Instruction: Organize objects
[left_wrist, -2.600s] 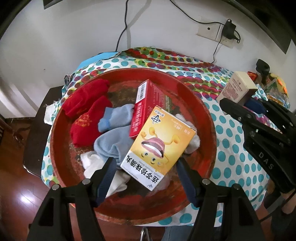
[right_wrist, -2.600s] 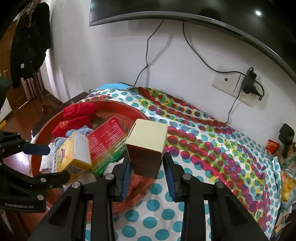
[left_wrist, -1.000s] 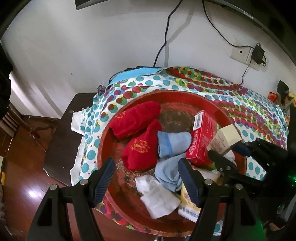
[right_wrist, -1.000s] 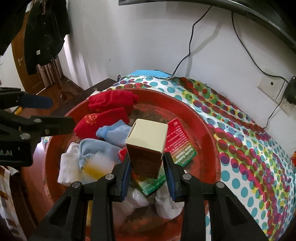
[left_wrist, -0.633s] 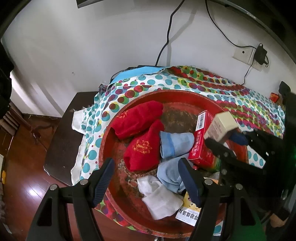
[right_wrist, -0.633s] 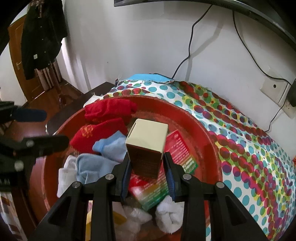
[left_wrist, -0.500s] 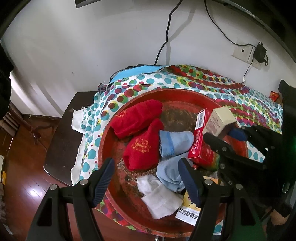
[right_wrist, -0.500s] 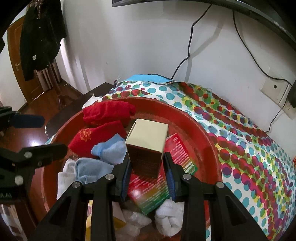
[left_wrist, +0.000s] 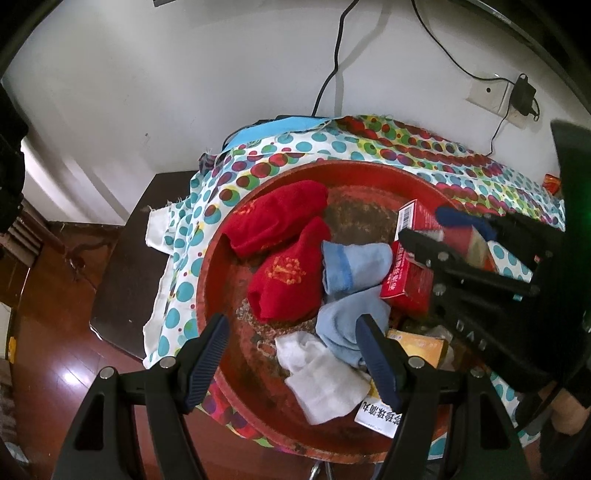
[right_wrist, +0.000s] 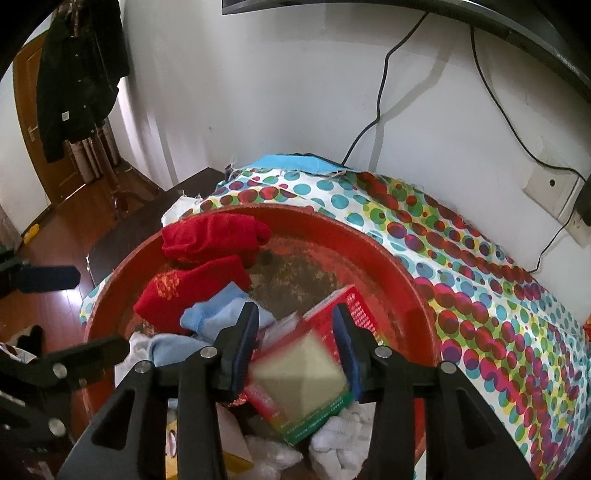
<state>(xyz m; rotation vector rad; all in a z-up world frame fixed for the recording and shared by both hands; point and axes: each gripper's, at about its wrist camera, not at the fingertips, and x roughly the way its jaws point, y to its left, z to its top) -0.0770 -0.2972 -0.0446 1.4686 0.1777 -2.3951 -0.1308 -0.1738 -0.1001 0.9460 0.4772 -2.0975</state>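
The right gripper stood released above a blurred cream cardboard box near the round red tray's right rim; the left gripper hung spread, empty.

A basin is set on a cloth spread over the counter, with a wall behind at twelve o'clock. Within the basin, in the left wrist view, two socks are laid at ten o'clock, one before the other; a folded sock is placed at the centre, another before it, and a third at six o'clock. A box is propped at three o'clock, touching the central sock. A smaller box is seen upon it in the right wrist view, between the spread fingers. Another box is lodged at five o'clock.
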